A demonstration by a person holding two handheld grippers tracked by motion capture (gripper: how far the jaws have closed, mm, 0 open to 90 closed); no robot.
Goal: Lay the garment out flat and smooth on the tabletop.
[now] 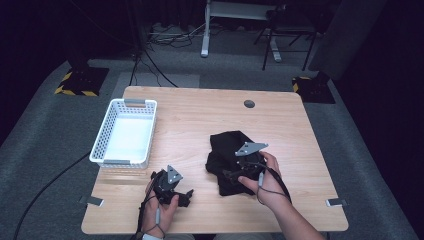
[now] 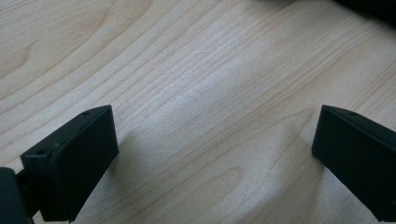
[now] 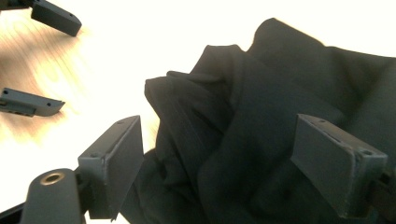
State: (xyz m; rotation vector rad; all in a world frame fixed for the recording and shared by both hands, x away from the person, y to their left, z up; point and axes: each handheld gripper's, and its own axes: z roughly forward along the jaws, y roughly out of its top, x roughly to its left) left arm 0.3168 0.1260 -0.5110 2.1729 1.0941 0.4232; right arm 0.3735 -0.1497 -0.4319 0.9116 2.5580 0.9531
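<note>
Cloth [image 1: 227,150], black and crumpled, lies in one heap right of the middle of the worktop [image 1: 200,115], and it is the single piece of fabric in sight. One white basket [image 1: 116,150] with a lattice wall stands at the left edge, well apart from the cloth. Two tools are in use, one in each of the person's hands. The right tool [image 1: 231,174] sits over the near part of the heap; in the right gripper view its jaws are spread wide, with folds of the cloth [image 3: 243,116] bunched in the gap between them and neither pad seen pressing on the fabric. The left tool [image 1: 186,196] rests near the front edge, left of the cloth and apart from it; in the left gripper view its jaws stand wide apart over bare wood [image 2: 201,93], with nothing between them. The worktop is a pale wood board with rounded corners, one round grey cap [image 1: 249,104] set in its far side and two small grey clips on the near corners. It stands on grey carpet in a dim room; on the far floor lie loose cables, two stands with yellow and black striped bases, and the legs of other furniture.
</note>
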